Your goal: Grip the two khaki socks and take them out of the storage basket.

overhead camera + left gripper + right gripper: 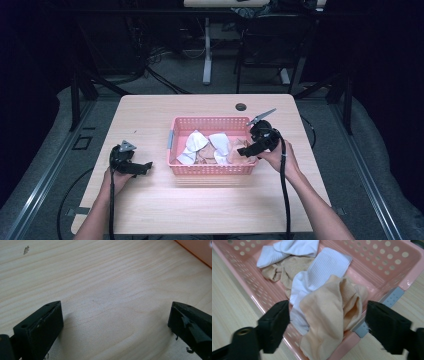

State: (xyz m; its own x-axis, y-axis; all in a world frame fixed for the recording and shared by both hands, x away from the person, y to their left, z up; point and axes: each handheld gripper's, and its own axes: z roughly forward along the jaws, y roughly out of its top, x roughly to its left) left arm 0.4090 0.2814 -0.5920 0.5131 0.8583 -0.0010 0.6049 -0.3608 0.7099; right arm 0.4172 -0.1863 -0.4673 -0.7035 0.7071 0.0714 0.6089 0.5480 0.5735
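A pink perforated basket (210,170) stands in the middle of the wooden table (150,115). It holds white socks (195,143) and tan socks. My right gripper (245,151) reaches in over the basket's right end. In the right gripper view the jaws of my right gripper (328,306) stand apart around a bunched tan sock (329,315), which lies on a white ribbed sock (324,267). I see no squeeze on the cloth. My left gripper (142,167) rests low over the table, left of the basket. Nothing but bare wood lies between the wide-open jaws of my left gripper (115,304).
Further back in the basket (387,255) lie another white sock (292,247) and a second tan one (287,267). A dark cable hole (241,106) sits near the table's far edge. Table legs and cables stand on the floor beyond.
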